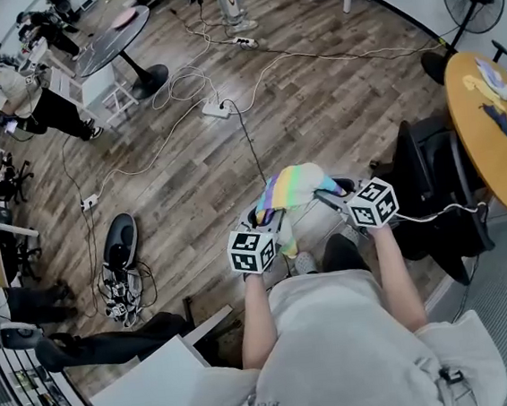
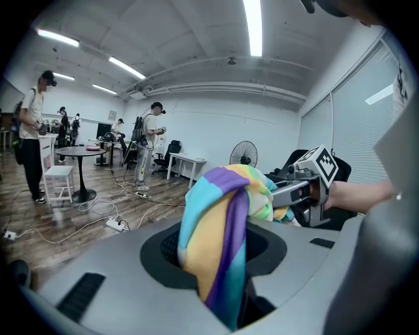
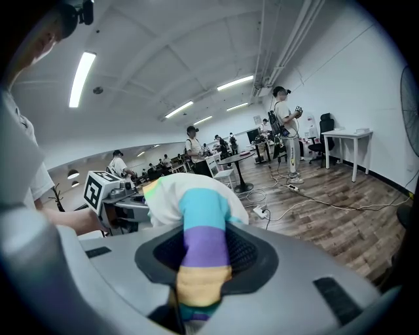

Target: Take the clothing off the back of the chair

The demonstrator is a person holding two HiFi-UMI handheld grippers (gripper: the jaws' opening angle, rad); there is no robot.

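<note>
Right up against both gripper cameras sat the striped clothing [image 2: 219, 229], bunched into a rainbow wad and pinched at two spots. The left gripper [image 1: 272, 221] had its jaws closed on a fold at the left end. The right gripper [image 1: 325, 197] had its jaws clamped on another fold at the right end. So the fabric bridged the gap between the two, with a short tail dangling on the left side.

From the head view, the bundle hung in the air just in front of the person, over the wood floor [image 1: 186, 160]. A black chair [image 1: 431, 179] stood just to the right of the right gripper, and as far as I could tell the cloth wasn't touching it, though I couldn't swear that's the chair it belonged to.

My read was that the lift-off part looked pretty much done and this was the carry-away bit. The next move would need both hands travelling together so neither fold slips out, and that loose tail has to stay clear of the chair.

The task doesn't say where the cloth goes. A round counter [image 1: 490, 141] sat over on the far right past the chair, so that would be one option.
</note>
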